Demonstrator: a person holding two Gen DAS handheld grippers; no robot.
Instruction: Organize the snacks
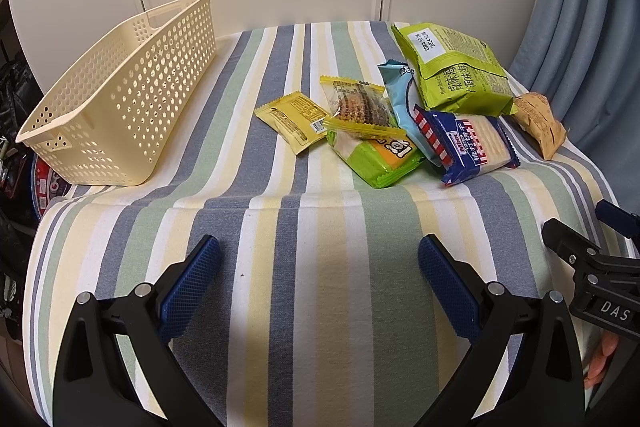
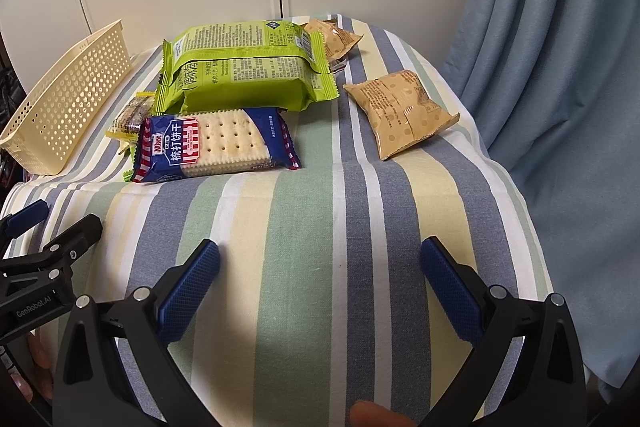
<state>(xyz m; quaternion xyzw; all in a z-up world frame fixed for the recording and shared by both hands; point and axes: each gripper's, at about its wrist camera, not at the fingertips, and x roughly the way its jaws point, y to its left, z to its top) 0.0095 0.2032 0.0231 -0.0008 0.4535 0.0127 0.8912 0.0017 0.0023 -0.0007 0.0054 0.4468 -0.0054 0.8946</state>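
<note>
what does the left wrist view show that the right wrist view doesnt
Only the left wrist view: the small yellow packet and light blue bag.
Only the right wrist view: a second tan packet behind the big green bag.
Both: the cream basket, blue cracker pack, striped cloth, and both hand-held grippers, left and right, open.

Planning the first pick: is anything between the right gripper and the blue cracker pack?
Nothing visible: only bare striped cloth lies between the open right gripper and the blue cracker pack.
</note>
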